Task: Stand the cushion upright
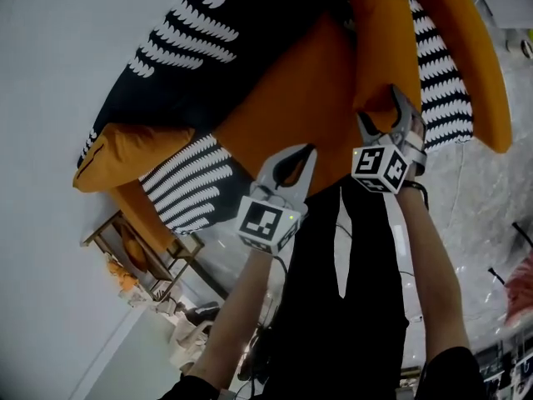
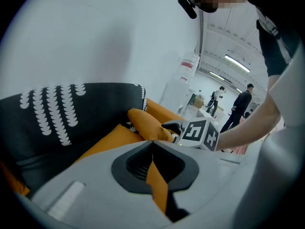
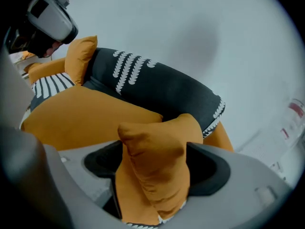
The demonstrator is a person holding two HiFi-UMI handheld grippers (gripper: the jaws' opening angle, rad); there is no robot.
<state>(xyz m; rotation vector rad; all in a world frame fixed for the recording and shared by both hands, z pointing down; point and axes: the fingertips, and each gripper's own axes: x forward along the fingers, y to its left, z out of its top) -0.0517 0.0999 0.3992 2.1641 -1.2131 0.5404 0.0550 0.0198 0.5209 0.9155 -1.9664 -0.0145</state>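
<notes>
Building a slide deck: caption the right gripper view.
Orange cushion corner sits between the wide-spread jaws of the right gripper; black patterned cushion lies behind.

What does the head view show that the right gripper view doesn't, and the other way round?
Only the head view: the left gripper, both marker cubes, the person's forearms, a wooden rack. Only the right gripper view: a head-worn camera, and a close look between the right gripper's wide-apart jaws, where a corner of the orange cushion sits. Both: that cushion, the black patterned cushion, the striped cushion.
</notes>
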